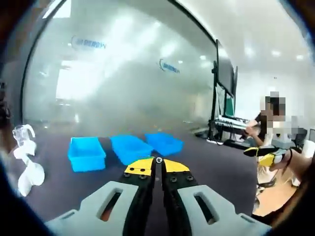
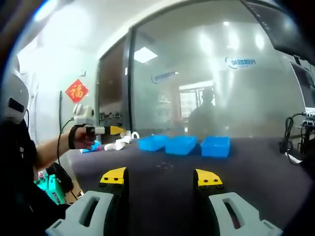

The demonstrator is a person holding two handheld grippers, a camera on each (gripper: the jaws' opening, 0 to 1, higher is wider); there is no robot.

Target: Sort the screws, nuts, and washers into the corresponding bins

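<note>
Three blue bins stand in a row on the dark table: left bin, middle bin, right bin. My left gripper is shut in front of the middle bin, pinching a small silvery metal piece at its yellow tips. In the right gripper view the bins sit farther off, and a few tiny hardware pieces lie loose on the table before them. My right gripper stands open over the table with nothing between its jaws. A hand holds the left gripper up at that view's left.
White plastic items lie at the table's left end. A person sits at a desk with a monitor stand beyond the right table edge, where the right gripper shows. A frosted glass wall runs behind the bins.
</note>
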